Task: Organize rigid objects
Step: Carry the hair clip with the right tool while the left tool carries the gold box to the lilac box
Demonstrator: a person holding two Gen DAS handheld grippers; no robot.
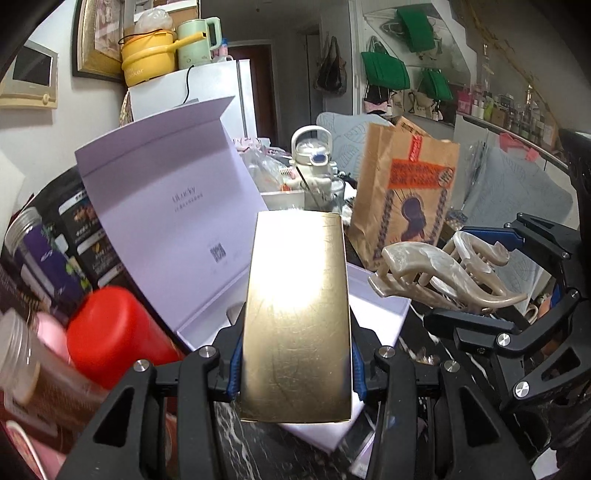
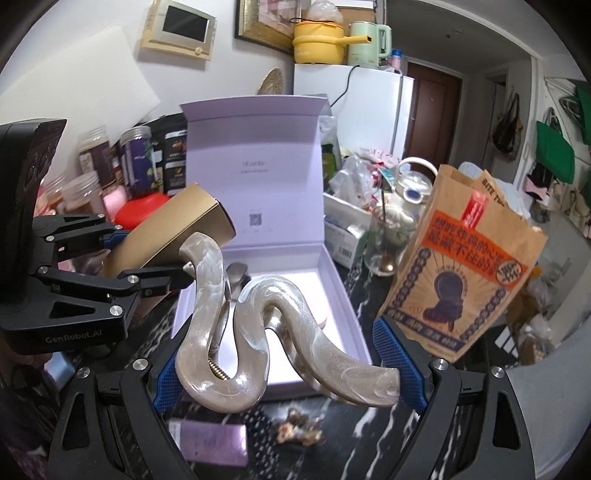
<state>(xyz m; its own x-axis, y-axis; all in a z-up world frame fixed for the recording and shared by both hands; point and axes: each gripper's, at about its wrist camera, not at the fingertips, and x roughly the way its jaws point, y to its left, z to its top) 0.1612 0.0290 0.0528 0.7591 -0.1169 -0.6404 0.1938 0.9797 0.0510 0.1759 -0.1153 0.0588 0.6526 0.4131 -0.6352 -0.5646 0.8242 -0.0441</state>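
Gold box points forward from left tongs, lengthwise.

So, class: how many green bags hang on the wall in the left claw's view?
3. One hangs highest, one lower to its left, and one lower right. More may be hidden beyond the picture's edge.
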